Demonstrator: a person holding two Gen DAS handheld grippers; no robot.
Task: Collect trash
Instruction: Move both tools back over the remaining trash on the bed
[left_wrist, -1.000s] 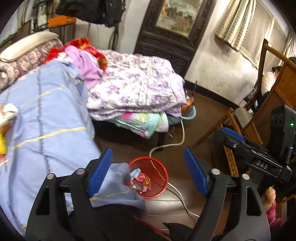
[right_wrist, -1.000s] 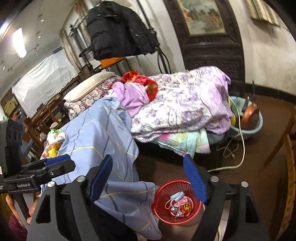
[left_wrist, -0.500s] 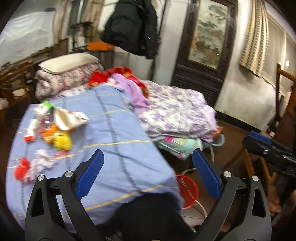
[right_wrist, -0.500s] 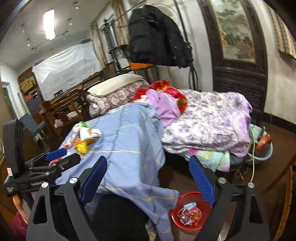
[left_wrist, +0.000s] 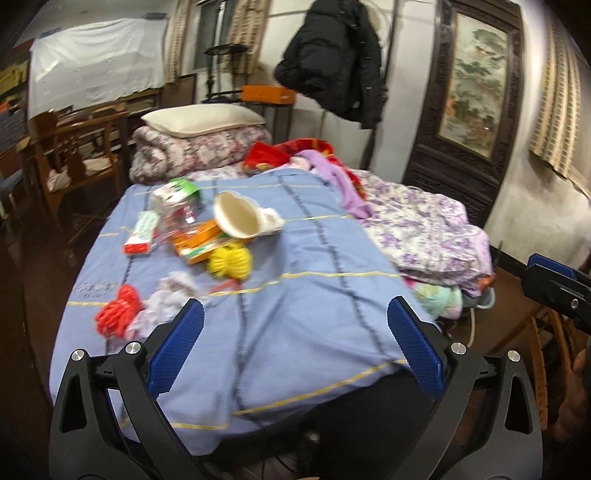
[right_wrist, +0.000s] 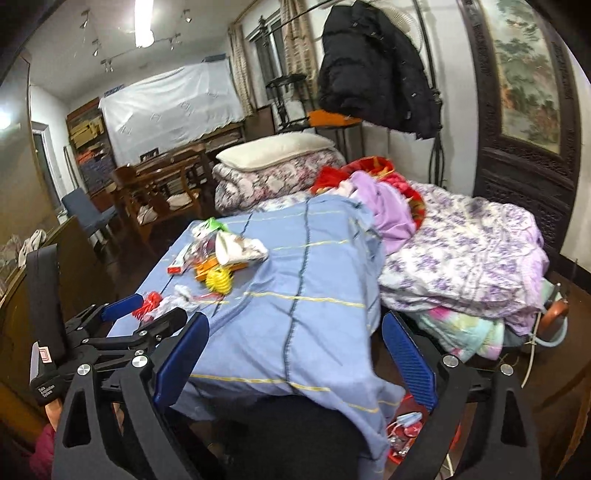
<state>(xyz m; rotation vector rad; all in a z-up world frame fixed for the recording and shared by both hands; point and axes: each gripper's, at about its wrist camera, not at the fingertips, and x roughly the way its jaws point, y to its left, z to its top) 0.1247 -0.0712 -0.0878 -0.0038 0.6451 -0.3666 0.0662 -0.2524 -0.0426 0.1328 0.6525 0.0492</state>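
Note:
Trash lies on the blue blanket (left_wrist: 314, 295): a paper cup (left_wrist: 238, 219), an orange box (left_wrist: 197, 240), a red-and-white pack (left_wrist: 142, 234), a yellow mesh ball (left_wrist: 231, 260), crumpled tissue (left_wrist: 170, 295) and a red mesh scrap (left_wrist: 118, 314). The same pile shows in the right wrist view (right_wrist: 218, 258). The red basket (right_wrist: 406, 432) with trash inside sits on the floor, partly under the blanket. My left gripper (left_wrist: 295, 345) is open and empty above the blanket's near edge. My right gripper (right_wrist: 295, 360) is open and empty, with the left gripper (right_wrist: 122, 325) to its left.
A purple floral quilt (left_wrist: 424, 236) and folded bedding lie right of the blanket. A pillow (left_wrist: 201, 118) on a rolled quilt sits at the back. Wooden chairs (left_wrist: 74, 147) stand to the left. A black coat (left_wrist: 332, 55) hangs behind. A white cord (right_wrist: 532, 358) runs on the floor.
Both grippers rose and tilted up from the red basket on the floor toward the bed. The trash pile on the blue blanket came into view. Both stayed open.

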